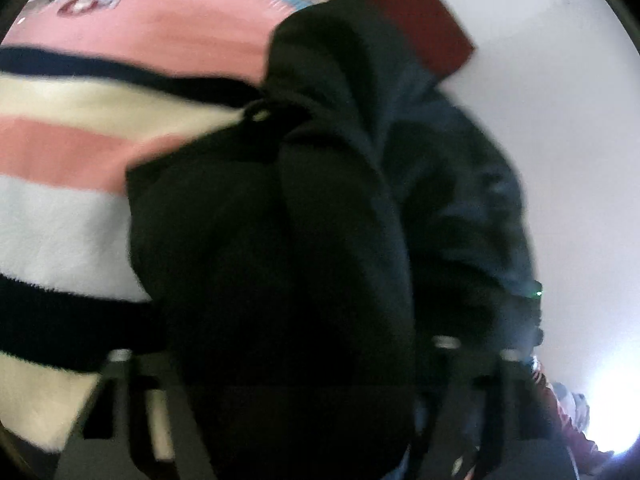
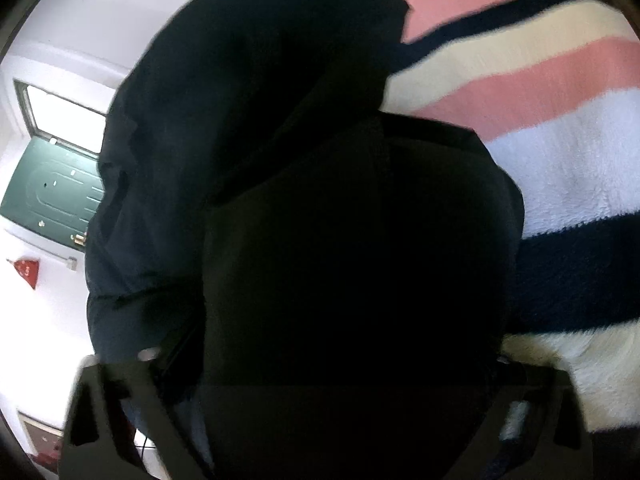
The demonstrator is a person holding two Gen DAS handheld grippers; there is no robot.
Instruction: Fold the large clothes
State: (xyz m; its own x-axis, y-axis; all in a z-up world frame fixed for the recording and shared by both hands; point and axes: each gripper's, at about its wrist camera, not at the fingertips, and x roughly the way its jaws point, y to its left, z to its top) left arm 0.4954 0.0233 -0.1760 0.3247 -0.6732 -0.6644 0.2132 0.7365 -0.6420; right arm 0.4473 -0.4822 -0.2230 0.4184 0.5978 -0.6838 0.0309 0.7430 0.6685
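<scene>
Your left gripper (image 1: pixel 276 392) is buried in a thick bunch of the black garment (image 1: pixel 280 240); its two fingers stand on either side of the cloth with the bulk filling the gap, so it reads as pinching the fabric, though the fingertips are hidden and the picture is blurred. Your right gripper (image 2: pixel 332 400) looks the same: fingers flank a dark mass of the same black garment (image 2: pixel 340 260), which blocks most of the view, and again the pads cannot be seen.

The garment hangs lifted between both grippers, above the striped fleece blanket (image 1: pixel 60 208) rather than lying flat on it. It looks like a heavy, soft hooded piece: a metal eyelet (image 1: pixel 261 115) shows near a folded edge. Expect it to sag, drape and slump, not hold a crease by itself. It is not fragile, and the matt cloth should not slip much, but a thick bunch can creep out of a narrow pinch. I would take hold at seams, hem or shoulder edges, with a single layer if you can.

Outward, the blanket (image 2: pixel 560 160) spreads wide under the cloth and gives soft open room for laying it down. A white wall (image 1: pixel 560 120) lies on the other side, with a green door (image 2: pixel 52 192) in the right view.
</scene>
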